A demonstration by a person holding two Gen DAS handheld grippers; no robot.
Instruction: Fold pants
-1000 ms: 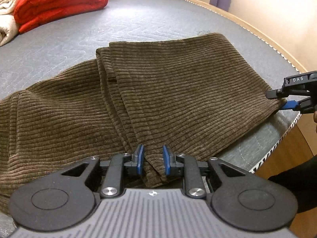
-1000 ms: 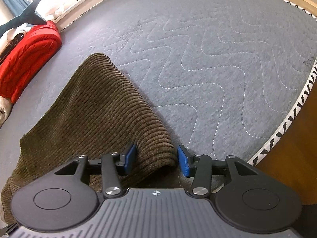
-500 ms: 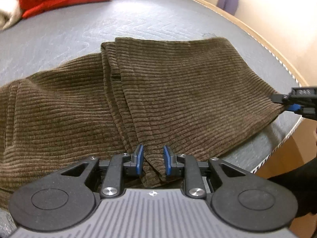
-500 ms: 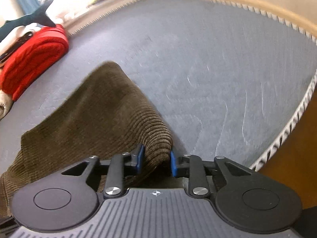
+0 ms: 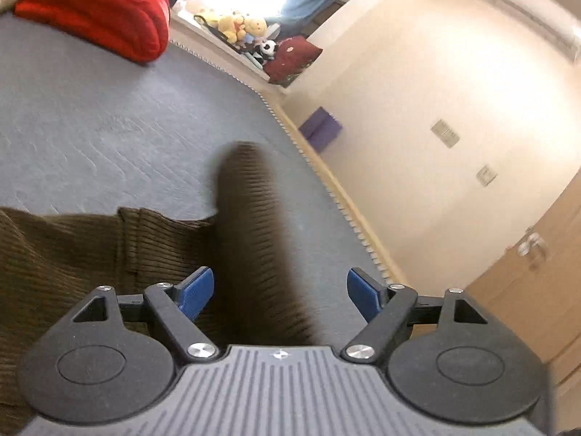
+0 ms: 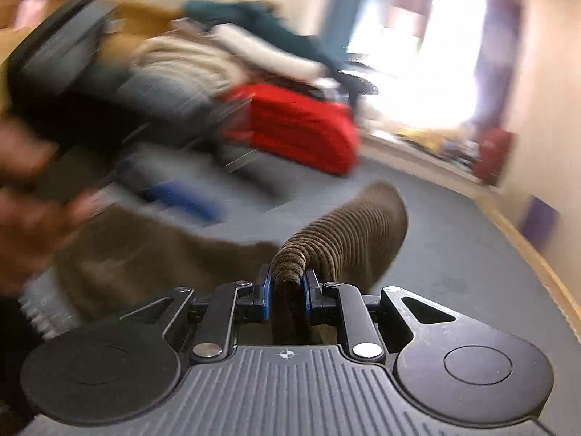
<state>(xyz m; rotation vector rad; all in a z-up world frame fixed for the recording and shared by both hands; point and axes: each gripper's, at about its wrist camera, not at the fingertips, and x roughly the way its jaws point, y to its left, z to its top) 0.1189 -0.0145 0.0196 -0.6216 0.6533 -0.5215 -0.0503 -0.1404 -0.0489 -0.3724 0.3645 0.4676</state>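
Note:
Brown corduroy pants [image 5: 72,254] lie on the grey mattress [image 5: 90,127]. In the left wrist view a blurred, raised fold of them runs up between my left gripper's [image 5: 279,294] blue pads. The pads stand wide apart, clear of the cloth, and the jaws are opening. My right gripper [image 6: 287,290] is shut on a bunched corner of the pants [image 6: 348,229], its jaws still closing, and holds it lifted off the mattress. In the right wrist view the left gripper [image 6: 72,83] is a dark blur at upper left, with a hand [image 6: 21,218] below it.
A folded red blanket [image 5: 98,7] and piled bedding [image 6: 203,58] sit at the far side of the mattress. Plush toys [image 5: 239,25] line the window sill. The mattress's zigzag edge [image 5: 326,181] runs along the wall, past a purple block [image 5: 321,129] and a wooden door [image 5: 526,272].
My left gripper has opened, let go of the pants edge and risen. My right gripper has shut on the pants corner, rolled, and carried it up and across toward the left gripper.

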